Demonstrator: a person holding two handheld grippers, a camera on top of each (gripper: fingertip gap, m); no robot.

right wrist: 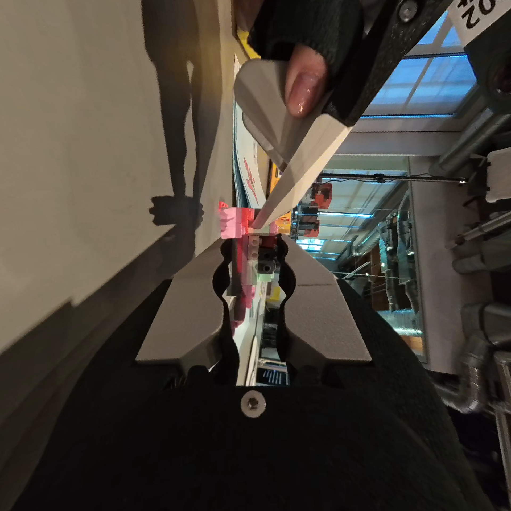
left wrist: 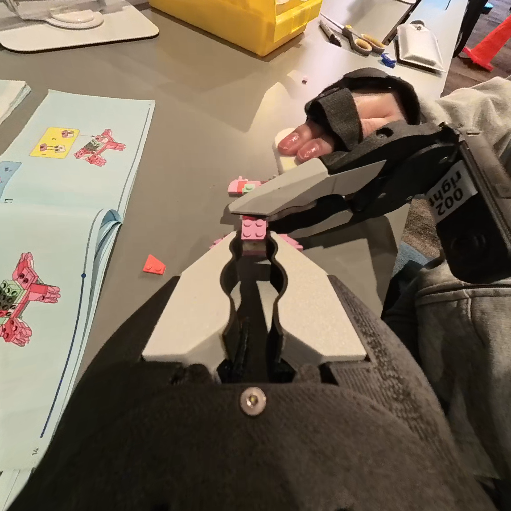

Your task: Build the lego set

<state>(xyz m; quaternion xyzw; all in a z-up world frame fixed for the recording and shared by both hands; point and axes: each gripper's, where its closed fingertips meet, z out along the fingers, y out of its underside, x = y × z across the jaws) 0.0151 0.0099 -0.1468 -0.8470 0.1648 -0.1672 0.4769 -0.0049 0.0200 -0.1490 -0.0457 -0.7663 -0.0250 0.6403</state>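
Left wrist view looks down fingers; right view rolled sideways; both close on lego model [left wrist: 253, 235].

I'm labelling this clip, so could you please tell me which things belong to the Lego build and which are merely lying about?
Belonging:
pink Lego assembly, in left gripper
right gripper
loose coral wedge plate
open pale-blue instruction booklet
yellow plastic box

Lying about:
grey-handled scissors
orange traffic cone

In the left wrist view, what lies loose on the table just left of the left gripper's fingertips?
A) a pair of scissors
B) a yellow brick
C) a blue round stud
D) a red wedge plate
D: a small red wedge plate lies flat on the grey table, left of the left gripper, apart from it.
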